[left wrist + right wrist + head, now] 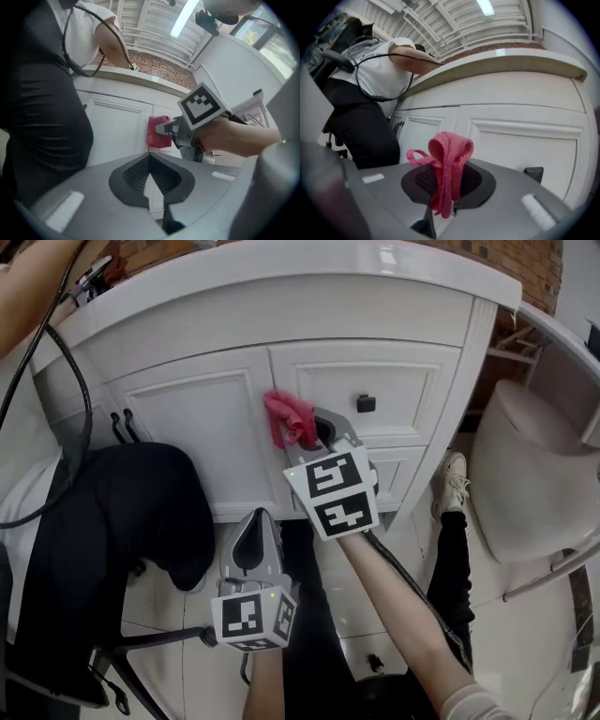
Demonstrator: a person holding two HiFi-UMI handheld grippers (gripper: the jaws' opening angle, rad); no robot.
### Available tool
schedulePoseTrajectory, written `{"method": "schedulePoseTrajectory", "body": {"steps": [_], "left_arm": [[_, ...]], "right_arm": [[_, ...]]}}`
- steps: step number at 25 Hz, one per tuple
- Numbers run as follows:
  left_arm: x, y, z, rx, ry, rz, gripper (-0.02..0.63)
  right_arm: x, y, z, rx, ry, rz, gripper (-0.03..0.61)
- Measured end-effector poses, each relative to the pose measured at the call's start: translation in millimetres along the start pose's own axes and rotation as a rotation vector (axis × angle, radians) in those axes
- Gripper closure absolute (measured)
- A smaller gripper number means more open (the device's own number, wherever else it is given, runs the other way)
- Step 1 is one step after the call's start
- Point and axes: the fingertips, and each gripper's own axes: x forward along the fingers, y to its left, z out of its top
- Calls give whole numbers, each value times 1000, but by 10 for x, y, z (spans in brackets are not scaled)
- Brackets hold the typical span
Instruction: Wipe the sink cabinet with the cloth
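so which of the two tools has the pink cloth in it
The right tool, up at the white sink cabinet: the pink woven cloth is pinched between its jaws. The left tool hangs lower, shut and empty.

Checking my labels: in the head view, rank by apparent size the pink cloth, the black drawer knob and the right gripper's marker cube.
Largest: the marker cube on the right gripper, though it is nearest the camera.
Then the pink cloth.
Smallest: the black drawer knob.
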Motion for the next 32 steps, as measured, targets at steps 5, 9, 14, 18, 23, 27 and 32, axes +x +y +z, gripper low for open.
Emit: {"method": "schedulePoseTrajectory", "body": {"steps": [5, 9, 14, 18, 23, 27, 32], "left_arm": [[63, 38, 5, -19, -2, -10, 598], [257, -417, 65, -8, -26, -98, 598], [472, -941, -37, 23, -17, -170, 598], [567, -1239, 0, 57, -28, -197, 598], [660, -1393, -6, 60, -29, -193, 598], [629, -1433, -33, 69, -24, -195, 598], [531, -1036, -98, 40, -15, -124, 599]], "right_arm": [[-185, -308, -36, 4, 2, -90, 517], [-545, -899, -113, 42, -1, -152, 512], [-874, -1390, -227, 10, 13, -232, 514], [-1170, -2011, -425, 33, 41, -298, 514], [-1492, -2477, -571, 55, 50, -377, 515], [-1668, -2603, -655, 135, 48, -386, 515], [-1450, -1767, -473, 180, -19, -206, 515]]}}
